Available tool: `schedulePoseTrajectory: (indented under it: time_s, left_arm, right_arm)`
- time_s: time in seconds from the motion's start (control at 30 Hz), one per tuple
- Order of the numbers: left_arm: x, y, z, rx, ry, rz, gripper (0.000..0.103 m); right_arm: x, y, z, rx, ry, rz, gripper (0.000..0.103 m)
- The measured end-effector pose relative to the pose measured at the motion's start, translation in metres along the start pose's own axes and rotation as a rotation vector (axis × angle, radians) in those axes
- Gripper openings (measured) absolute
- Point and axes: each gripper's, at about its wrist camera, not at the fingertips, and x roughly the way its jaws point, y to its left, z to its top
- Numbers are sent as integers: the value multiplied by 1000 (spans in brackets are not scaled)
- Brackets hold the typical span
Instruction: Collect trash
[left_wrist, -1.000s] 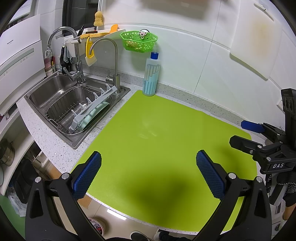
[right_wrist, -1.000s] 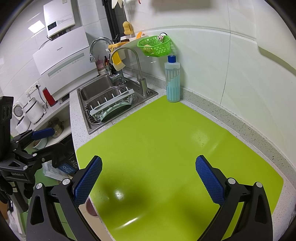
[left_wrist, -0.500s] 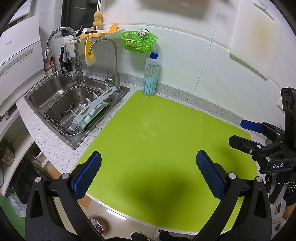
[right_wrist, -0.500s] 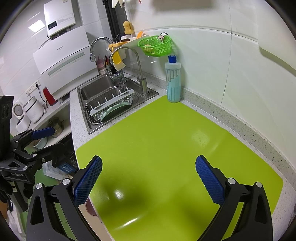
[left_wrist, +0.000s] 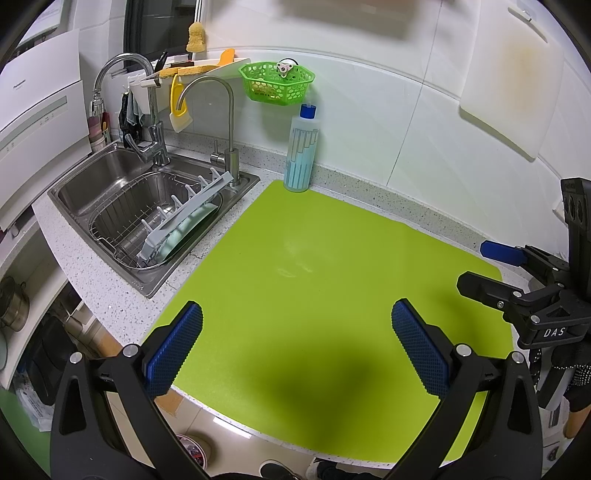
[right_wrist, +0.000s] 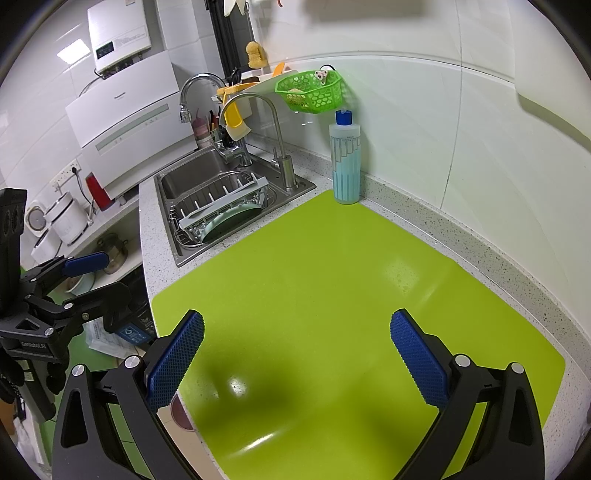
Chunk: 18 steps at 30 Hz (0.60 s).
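We held both grippers above a speckled countertop (left_wrist: 55, 254) that carried a lime-green mat (left_wrist: 314, 280), its surface bare apart from shadows and glare. No trash showed on the mat or the counter in either view, so we could not tell where it lay, which way it pointed or how its long axis ran. To the left of the mat sat a steel sink (left_wrist: 99, 181) with a wire drying rack (left_wrist: 125, 221) in it, a pale green plate (left_wrist: 188, 229) leaning inside the rack. A blue-capped bottle (left_wrist: 303, 151) stood upright at the mat's far corner against the tiled wall, under a green basket (left_wrist: 275, 81) hung on the wall. The left gripper (left_wrist: 295, 347) hovered over the mat's near edge, its blue pads (left_wrist: 173, 349) set wide apart with nothing between them. The right gripper (right_wrist: 295, 350) likewise had its pads (right_wrist: 417, 358) spread wide and empty.
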Motion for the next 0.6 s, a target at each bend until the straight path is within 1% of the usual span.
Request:
schedulePoseTrajectory:
  time_s: [0.13,0.23,0.6]
  left_arm:
    - [0,-1,0,3,1,-5,100]
    - [2,-2,0,-1,16,7,100]
    - [3,-1,1,-10,11,-3,100]
  right_arm:
    - [0,0,0,3,-2,1,97]
    - [-1,0,0,3,-3,2,97]
    - [-1,-2,0,2,-5,3,97]
